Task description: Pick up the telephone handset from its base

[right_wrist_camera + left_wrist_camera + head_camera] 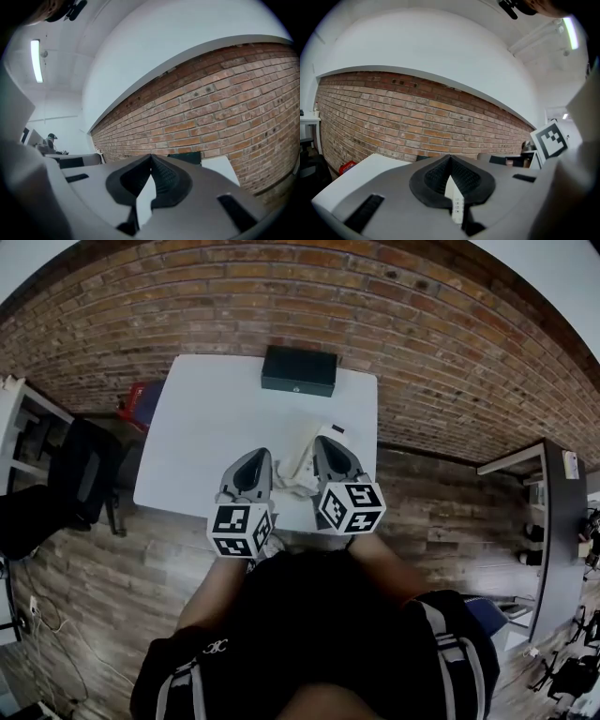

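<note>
Head view: a white rectangular worktop [202,427] sits against a red brick wall [281,296] on a brown wood-plank floor [112,559]. A flat black box [299,370] is at the far edge. The white plastic telephone handset [304,454] lies near the front edge, right between the 2 tongs, left [262,456] and right [322,441]. I can't separate it from its base here. A black chair [84,474] stands off to the left.

Left gripper view: the left tongs [450,157] are pinched together at the tips with nothing in them. A white buttoned sliver of the phone [455,200] shows in the gap below. Beyond is brick with white wall above.

Right gripper view: the right tongs [151,155] are also closed tip to tip and empty. There's brick on the right and a ceiling tube light [35,61] on the left.
</note>
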Demonstrator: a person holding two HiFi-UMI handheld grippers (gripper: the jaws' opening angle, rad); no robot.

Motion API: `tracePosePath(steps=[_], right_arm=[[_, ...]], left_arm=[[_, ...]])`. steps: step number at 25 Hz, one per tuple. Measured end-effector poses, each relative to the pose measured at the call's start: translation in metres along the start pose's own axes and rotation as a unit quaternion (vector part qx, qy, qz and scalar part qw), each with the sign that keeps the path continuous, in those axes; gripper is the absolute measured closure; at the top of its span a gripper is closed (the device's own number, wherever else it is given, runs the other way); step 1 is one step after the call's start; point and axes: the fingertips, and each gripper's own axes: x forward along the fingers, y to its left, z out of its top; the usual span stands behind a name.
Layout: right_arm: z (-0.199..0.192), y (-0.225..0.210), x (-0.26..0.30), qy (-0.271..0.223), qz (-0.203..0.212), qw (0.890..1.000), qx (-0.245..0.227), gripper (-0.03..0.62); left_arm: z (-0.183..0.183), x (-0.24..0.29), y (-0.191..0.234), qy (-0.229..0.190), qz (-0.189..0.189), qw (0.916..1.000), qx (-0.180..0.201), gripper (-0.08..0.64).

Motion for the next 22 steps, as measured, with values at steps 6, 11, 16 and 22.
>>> tracePosePath(steps=[6, 11, 16, 22], right_arm=[[-0.014, -0.025, 0.013, 0.023, -0.008, 0.999, 0.022, 0.595], [-0.029, -0.04, 0.025, 0.047, -0.004, 0.999, 0.023, 0.594], [-0.061, -0.055, 0.036, 0.09, 0.001, 0.993, 0.073, 0.594], [-0.094, -0.062, 0.051, 0.131, 0.014, 0.983, 0.132, 0.512]], left_arm=[[-0.006, 0.02, 0.007, 0.01, 0.008, 0.9999, -0.005, 0.558], [-0.004, 0.022, 0.011, 0.006, 0.029, 0.9994, -0.015, 0.558], [-0.003, 0.021, 0.005, 0.004, 0.038, 0.9988, -0.03, 0.558], [-0.008, 0.018, 0.007, 0.005, 0.059, 0.9976, -0.034, 0.558]])
